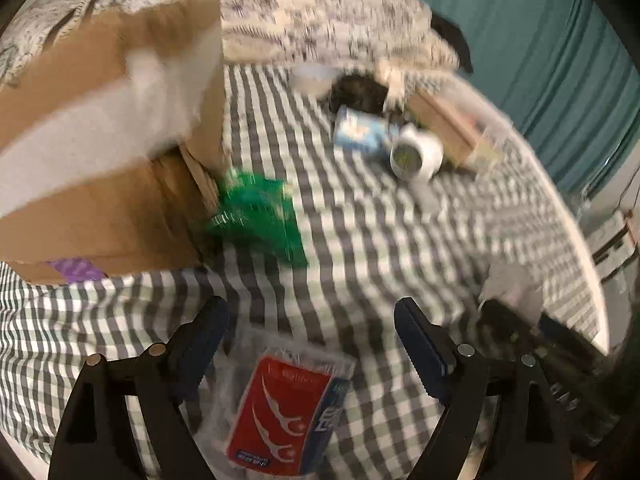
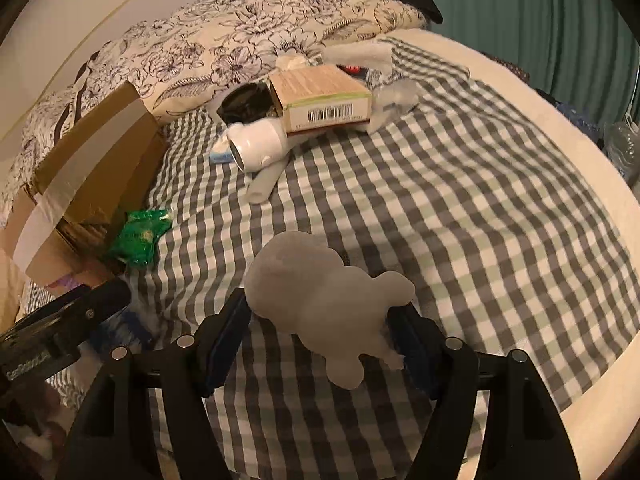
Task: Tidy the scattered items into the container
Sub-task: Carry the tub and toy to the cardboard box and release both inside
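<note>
My left gripper (image 1: 310,344) is open, its fingers to either side of a red packet in clear wrap (image 1: 282,408) lying on the checked bedspread. My right gripper (image 2: 320,340) is shut on a grey soft toy (image 2: 324,304) and holds it above the bed. The cardboard box (image 1: 100,160) with white tape stands at the left; it also shows in the right wrist view (image 2: 96,168). A green packet (image 1: 260,216) lies beside the box, also in the right wrist view (image 2: 140,234).
Further back lie a white round device (image 2: 256,146), a wooden-look carton with a barcode (image 2: 320,98), a blue-white packet (image 1: 356,132) and a black item (image 2: 244,106). Floral pillows (image 2: 240,40) sit behind. The bed edge (image 2: 580,200) curves right, by a teal curtain (image 2: 540,20).
</note>
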`<state>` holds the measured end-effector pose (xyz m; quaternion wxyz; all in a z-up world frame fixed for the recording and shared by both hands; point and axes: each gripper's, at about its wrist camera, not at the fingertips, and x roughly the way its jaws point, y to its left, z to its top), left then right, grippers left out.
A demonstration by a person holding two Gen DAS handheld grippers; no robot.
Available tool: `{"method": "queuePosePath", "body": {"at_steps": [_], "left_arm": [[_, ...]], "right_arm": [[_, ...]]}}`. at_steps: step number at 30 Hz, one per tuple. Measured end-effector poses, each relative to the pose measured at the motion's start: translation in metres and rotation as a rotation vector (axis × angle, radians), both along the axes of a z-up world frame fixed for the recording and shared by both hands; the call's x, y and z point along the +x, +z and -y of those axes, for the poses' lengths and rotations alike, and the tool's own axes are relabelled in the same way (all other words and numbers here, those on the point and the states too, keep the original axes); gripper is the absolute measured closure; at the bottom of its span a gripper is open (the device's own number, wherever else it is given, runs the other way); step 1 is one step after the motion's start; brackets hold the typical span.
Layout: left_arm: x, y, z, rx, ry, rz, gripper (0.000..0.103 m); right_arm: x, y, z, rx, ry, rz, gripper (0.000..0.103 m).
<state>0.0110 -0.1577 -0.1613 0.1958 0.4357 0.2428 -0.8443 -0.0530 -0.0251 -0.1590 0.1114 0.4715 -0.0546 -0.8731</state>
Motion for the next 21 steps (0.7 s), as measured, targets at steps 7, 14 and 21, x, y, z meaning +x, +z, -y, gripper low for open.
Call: {"method": "queuePosePath", "body": {"at_steps": [7,14,21], "left_arm": [[0.011,-0.026,-0.012,-0.013,-0.07,0.099,0.018],[0.023,-0.023,-0.01,-0.043,-0.084,0.113,0.035],[0.03,0.008,-0.02,-0.099,-0.094,0.068,0.037]], "right_arm": [[-0.01,-0.007,0.0,-0.02,-0.023,0.028,0.025],[-0.008,-0.005,0.004,0.002,-0.014,0.002,0.03],[0.011,0.032,0.01,-0.004,0.009,-0.053,0.03]]}}
